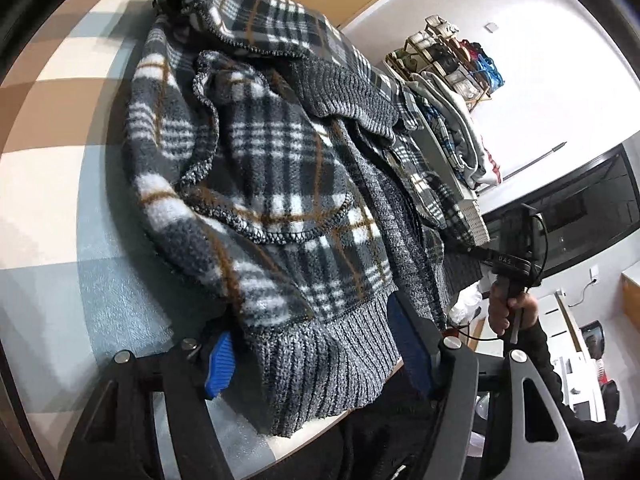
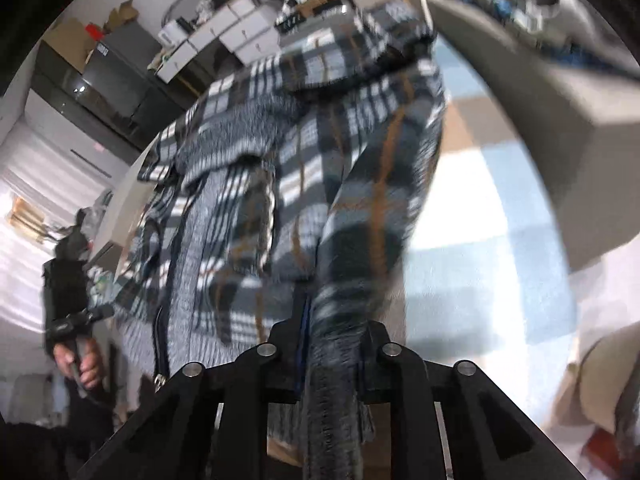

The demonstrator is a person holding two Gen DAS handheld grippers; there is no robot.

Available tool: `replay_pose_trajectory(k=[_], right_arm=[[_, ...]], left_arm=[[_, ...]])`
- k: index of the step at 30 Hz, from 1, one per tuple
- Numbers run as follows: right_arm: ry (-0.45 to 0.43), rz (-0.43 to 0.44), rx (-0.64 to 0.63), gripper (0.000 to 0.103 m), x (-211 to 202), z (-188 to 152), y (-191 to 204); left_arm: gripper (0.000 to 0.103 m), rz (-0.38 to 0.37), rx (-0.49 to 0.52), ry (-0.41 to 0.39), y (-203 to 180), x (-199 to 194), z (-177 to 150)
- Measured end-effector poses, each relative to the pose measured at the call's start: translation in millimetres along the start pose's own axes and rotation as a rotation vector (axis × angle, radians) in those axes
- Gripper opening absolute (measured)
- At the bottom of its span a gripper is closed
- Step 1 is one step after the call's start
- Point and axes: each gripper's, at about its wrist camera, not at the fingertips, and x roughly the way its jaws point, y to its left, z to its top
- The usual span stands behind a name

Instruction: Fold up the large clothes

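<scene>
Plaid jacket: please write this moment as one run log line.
garment: plaid jacket bunched on table | left gripper: open, straddling ribbed hem | right gripper: pinching fabric

1. A checked cloth (image 1: 60,128) in brown, cream and pale blue covers the bench.
2. White walls (image 1: 540,92) stand behind.
3. A wooden rack (image 1: 448,60) holds bundled items.
4. White cabinets (image 2: 236,36) and cardboard boxes (image 2: 76,36) line the far wall.

A table covered in a checked cloth of pale blue, tan and cream squares (image 1: 60,184) fills the left of the frame. A bunched grey, white and ochre plaid fleece jacket with grey ribbed knit trim (image 1: 280,184) lies on it, centre frame.
</scene>
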Motion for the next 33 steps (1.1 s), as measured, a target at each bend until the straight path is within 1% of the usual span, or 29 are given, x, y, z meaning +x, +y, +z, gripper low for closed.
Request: replay_pose_trajectory(k=[1,2,3,4,6,7,8,9,10,11,12,13,14,15,16,18,20,22,23,24,25,26,27,29,31,33], right_arm=[[0.031,0.050,0.020,0.032,4,-1,-3],[0.046,0.102,0.038,0.036,4,2,-6],[0.058,0.115,0.050,0.036,5,5,-7],[0.077,0.121,0.062,0.036,6,9,-8],[0.090,0.110,0.054,0.034,7,15,-4],[0.090,0.094,0.041,0.027,8,16,-2],[0.093,0.060,0.021,0.021,10,17,2],[0.093,0.030,0.002,0.014,14,16,7],[0.080,0.011,-0.014,0.013,14,15,11],[0.065,-0.002,-0.034,0.012,12,13,14],[0.049,-0.014,-0.053,0.011,10,11,14],[0.019,-0.033,-0.074,0.011,7,9,15],[-0.009,-0.041,-0.087,0.011,2,5,16],[-0.019,-0.043,-0.086,0.011,1,3,12],[-0.032,-0.042,-0.083,0.011,-2,-1,11],[-0.017,-0.015,-0.088,0.010,-2,-4,11],[0.003,-0.037,-0.121,0.010,-2,-9,17],[0.017,-0.054,-0.124,0.010,-2,-11,20],[0.027,-0.054,-0.120,0.010,-5,-13,19],[0.032,-0.049,-0.111,0.010,-7,-15,17],[0.050,-0.026,-0.086,0.010,-9,-19,14],[0.066,0.010,-0.062,0.010,-11,-24,11],[0.070,0.036,-0.052,0.010,-13,-26,10],[0.082,0.079,-0.049,0.010,-18,-34,9],[0.082,0.108,-0.036,0.010,-25,-39,10],[0.075,0.171,0.016,0.010,-35,-33,7]], left_arm=[[0.066,-0.002,0.001,0.006,2,-1,2],[0.069,0.001,0.014,0.021,-1,0,2],[0.070,0.006,0.031,0.036,-4,2,3],[0.074,0.009,0.040,0.044,-4,2,3],[0.074,0.009,0.059,0.056,-6,5,4],[0.074,0.006,0.056,0.052,-5,5,5],[0.072,0.001,0.044,0.046,-4,5,4],[0.067,0.011,0.033,0.039,-2,4,3],[0.049,0.044,0.033,0.035,0,4,4],[0.025,0.106,0.049,0.039,-1,4,3],[0.016,0.160,0.066,0.041,1,2,1],[0.014,0.174,0.070,0.042,2,1,-1],[0.012,0.161,0.055,0.049,5,-1,-2],[0.012,0.158,0.050,0.052,6,-2,-3],[0.008,0.163,0.055,0.062,5,-2,-5],[0.006,0.154,0.065,0.077,4,0,-8],[0.005,0.127,0.047,0.093,8,-1,-11],[0.005,0.114,0.035,0.102,12,-5,-13],[0.005,0.123,0.030,0.102,14,-8,-16],[0.005,0.147,0.028,0.099,13,-13,-20],[0.005,0.178,0.038,0.096,10,-18,-25],[0.005,0.188,0.041,0.095,10,-23,-29],[0.005,0.176,0.032,0.103,11,-27,-35],[0.005,0.123,0.011,0.118,11,-31,-39],[0.004,0.025,-0.030,0.131,13,-39,-36],[0.004,-0.043,-0.058,0.116,14,-44,-24]])
